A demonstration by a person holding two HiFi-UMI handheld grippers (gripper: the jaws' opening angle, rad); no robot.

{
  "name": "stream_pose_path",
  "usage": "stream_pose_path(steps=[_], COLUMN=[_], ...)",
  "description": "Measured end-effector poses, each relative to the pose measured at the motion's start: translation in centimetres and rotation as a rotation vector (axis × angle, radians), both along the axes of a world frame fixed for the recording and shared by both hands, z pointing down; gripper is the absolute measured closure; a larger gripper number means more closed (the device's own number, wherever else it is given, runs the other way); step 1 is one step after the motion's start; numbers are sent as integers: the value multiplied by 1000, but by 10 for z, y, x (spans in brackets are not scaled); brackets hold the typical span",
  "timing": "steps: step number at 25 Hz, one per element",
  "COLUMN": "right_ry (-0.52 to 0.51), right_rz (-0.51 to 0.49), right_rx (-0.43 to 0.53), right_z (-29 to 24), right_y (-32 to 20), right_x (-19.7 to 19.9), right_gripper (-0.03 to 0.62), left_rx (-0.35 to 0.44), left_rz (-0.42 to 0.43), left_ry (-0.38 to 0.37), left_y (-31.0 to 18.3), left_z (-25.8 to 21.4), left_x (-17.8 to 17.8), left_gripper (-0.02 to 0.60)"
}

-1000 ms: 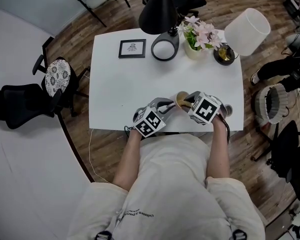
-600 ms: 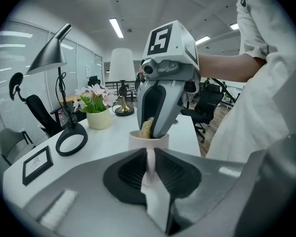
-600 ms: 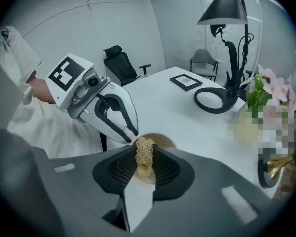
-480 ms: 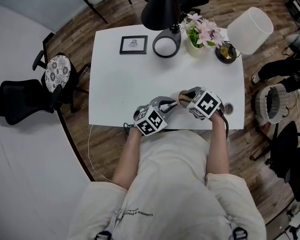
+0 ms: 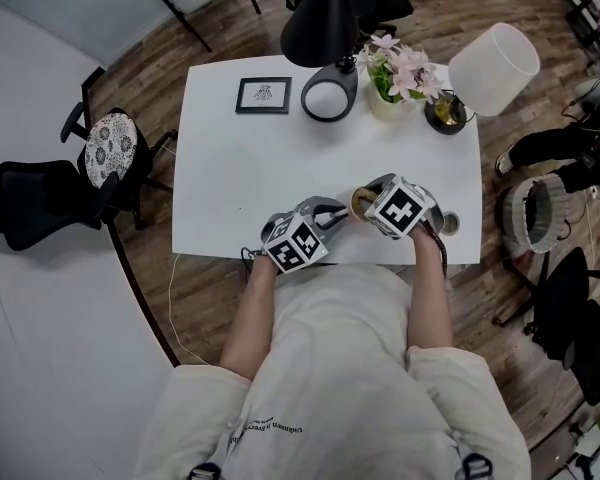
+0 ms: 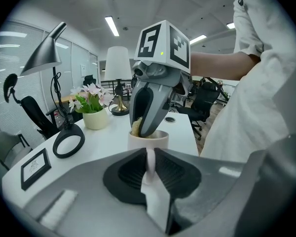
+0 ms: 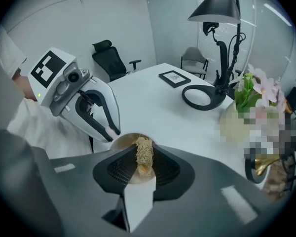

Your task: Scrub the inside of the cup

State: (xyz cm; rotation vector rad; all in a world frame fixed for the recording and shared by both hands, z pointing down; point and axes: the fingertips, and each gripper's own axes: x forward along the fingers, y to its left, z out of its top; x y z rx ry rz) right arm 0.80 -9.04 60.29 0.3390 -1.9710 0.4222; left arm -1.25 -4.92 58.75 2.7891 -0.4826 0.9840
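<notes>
Cup (image 6: pixel 148 140) just ahead of left claw (image 6: pixel 149 171), handle (image 6: pixel 150 157) alone pinched tight. Down inside the cup, scrubber (image 7: pixel 144 154) clamped in right claw (image 7: pixel 144 169). May twist loose or tip under hard sideways scrubbing.

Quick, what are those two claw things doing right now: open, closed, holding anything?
The left gripper is shut on the handle of the cup.
The right gripper is shut on a fibrous scrubber, dipped into the cup.

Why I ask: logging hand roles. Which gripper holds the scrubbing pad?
The right gripper, shut on the tan scrubbing pad in the cup; the left gripper clamps the cup's handle.
</notes>
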Motion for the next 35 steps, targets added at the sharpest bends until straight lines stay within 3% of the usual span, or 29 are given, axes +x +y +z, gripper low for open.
stream_pose_path(steps=[9,18,26,31,35], right_ry=[103,108,-35,-183,-238], right_rz=[-106,-151,-83,39,123], right_rx=[-24,-74,-153,-173,-160], right_z=[7,12,13,10,9], right_y=[13,23,21,15,9], right_x=[-3,-6,-12,-14,-12], right_gripper=[484,485,488,488,488], left_rx=[-12,4,24,14,11], left_rz=[-36,-50,-32,-52,-54], left_ry=[1,-3,-15,14,30], left_y=[-3,-5,-4,-5,-7], left_z=[4,3,3,1,-2], left_x=[-6,-5,-1,0,3], left_gripper=[530,529,528,530,530])
